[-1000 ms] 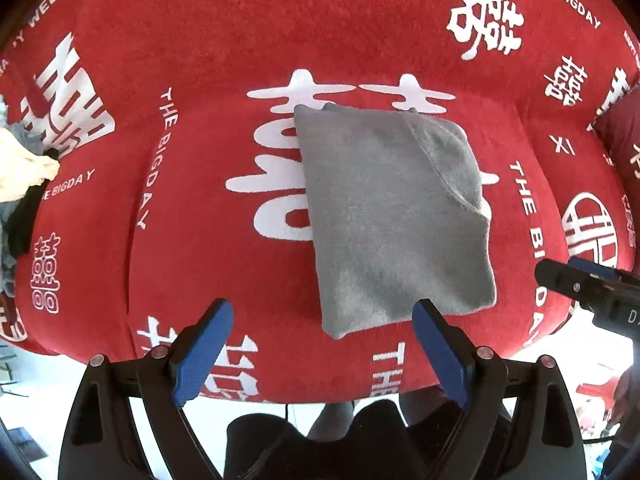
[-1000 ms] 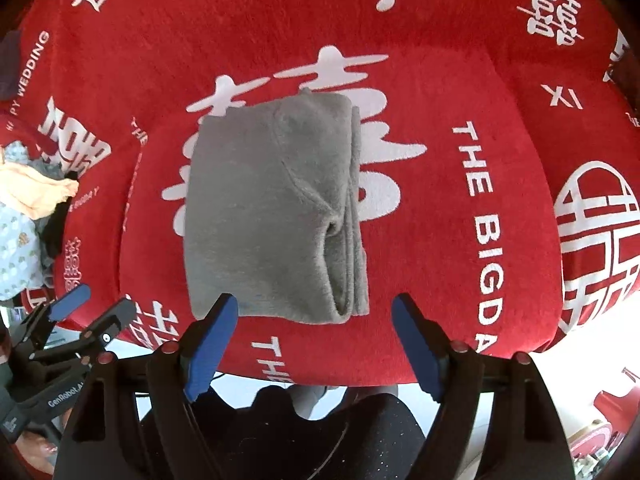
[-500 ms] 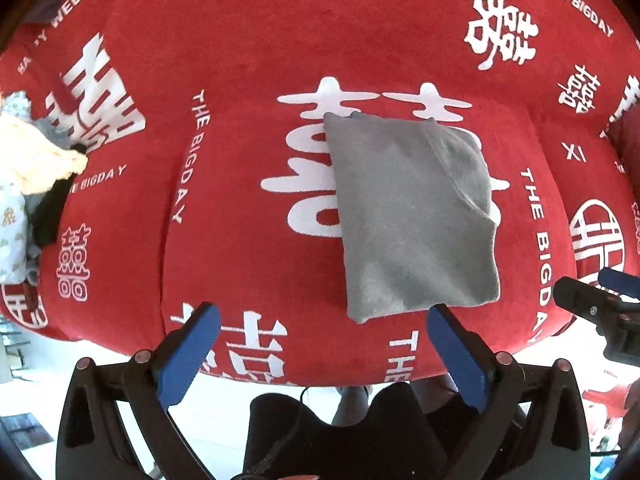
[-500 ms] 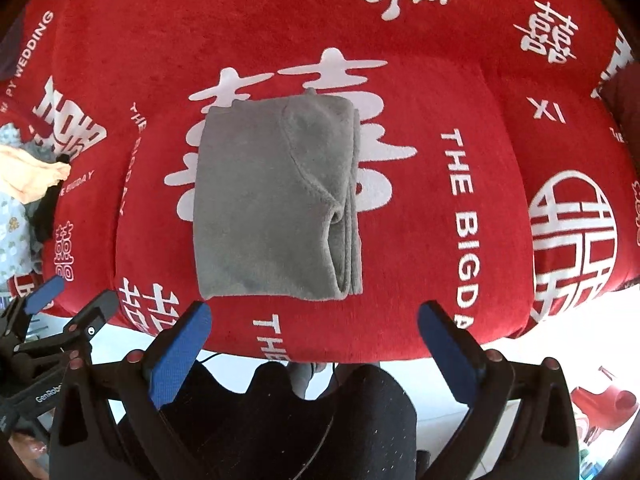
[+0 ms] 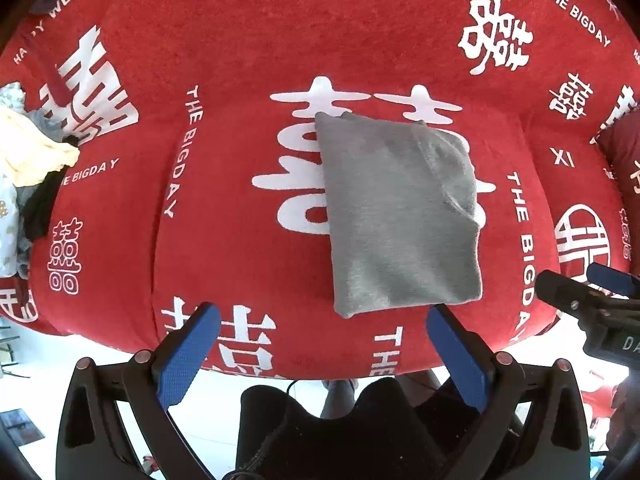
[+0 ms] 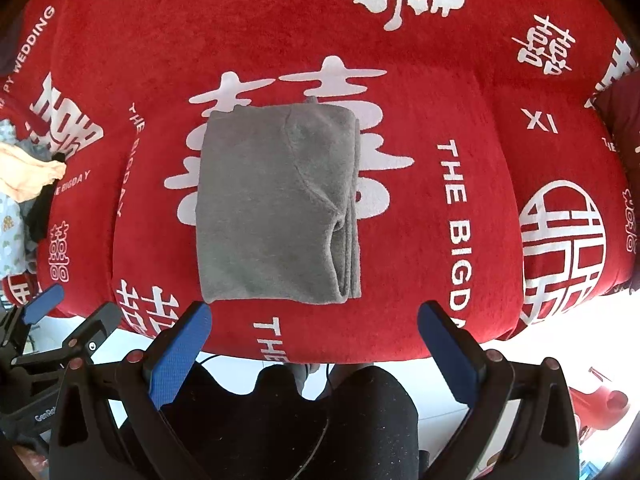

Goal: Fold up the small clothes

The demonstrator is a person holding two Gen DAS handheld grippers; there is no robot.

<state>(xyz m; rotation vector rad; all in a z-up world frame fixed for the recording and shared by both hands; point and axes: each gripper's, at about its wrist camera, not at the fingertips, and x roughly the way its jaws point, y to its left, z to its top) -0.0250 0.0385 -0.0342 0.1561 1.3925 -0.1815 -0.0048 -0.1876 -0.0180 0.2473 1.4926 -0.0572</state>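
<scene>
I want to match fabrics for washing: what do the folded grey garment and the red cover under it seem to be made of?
The grey garment looks like soft fleece or brushed knit: matte, fuzzy nap, thick rounded fold edges. The red cover looks like short-pile plush or velvety towelling: fine, even texture, with flat white lettering that seems printed or woven in. Fibre content cannot be told.

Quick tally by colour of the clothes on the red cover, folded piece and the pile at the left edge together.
Grey, folded: 1
Pale yellow, in the pile: 1
Black, in the pile: 1
White patterned, in the pile: 1
Total: 4 that I can tell apart; the pile is bunched up and may hide more.
</scene>
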